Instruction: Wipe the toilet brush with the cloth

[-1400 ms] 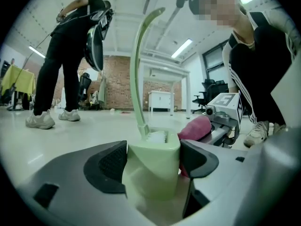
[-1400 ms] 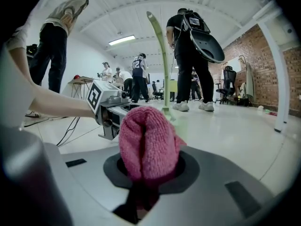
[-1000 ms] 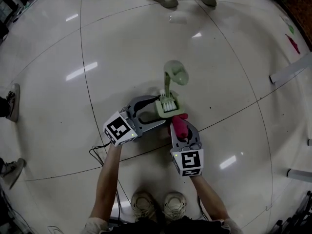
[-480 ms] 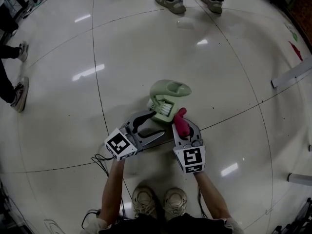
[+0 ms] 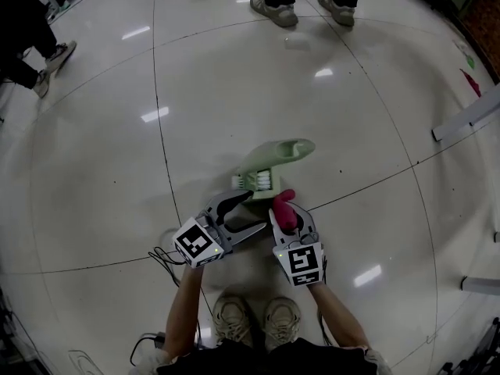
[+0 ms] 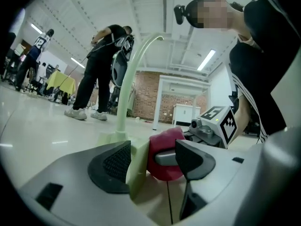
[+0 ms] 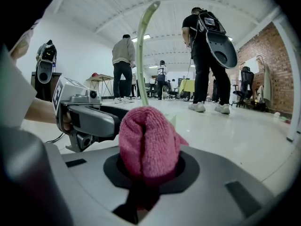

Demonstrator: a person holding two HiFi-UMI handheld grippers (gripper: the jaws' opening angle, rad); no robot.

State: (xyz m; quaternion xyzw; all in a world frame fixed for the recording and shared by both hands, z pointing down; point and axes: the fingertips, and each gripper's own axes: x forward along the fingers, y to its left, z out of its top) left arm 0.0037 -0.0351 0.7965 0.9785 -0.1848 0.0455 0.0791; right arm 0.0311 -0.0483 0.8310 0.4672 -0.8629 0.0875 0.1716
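Observation:
The pale green toilet brush (image 5: pixel 258 180) leans with its handle up and to the right. Its head (image 6: pixel 136 159) sits between the jaws of my left gripper (image 5: pixel 258 211), flat against one pad. Those jaws have just been closing with the brush head between them. My right gripper (image 5: pixel 285 216) is shut on a bunched pink cloth (image 5: pixel 283 201). The cloth (image 6: pixel 164 152) rests against the side of the brush head that faces the other pad, so contact there is hidden. In the right gripper view the cloth (image 7: pixel 148 140) bulges from the jaws and the brush handle (image 7: pixel 141 46) rises behind it.
Glossy tiled floor with dark joints. Another person's shoes (image 5: pixel 273 8) stand at the far side, and a second person (image 5: pixel 47 61) is at the far left. A black cable (image 5: pixel 160 256) lies by my left arm. A white bar (image 5: pixel 469 116) lies at the right. My own shoes (image 5: pixel 234 315) are below the grippers.
Both grippers and the brush have shifted left and nearer to my feet. The handle has tipped from pointing away to leaning right. The left jaws have narrowed.

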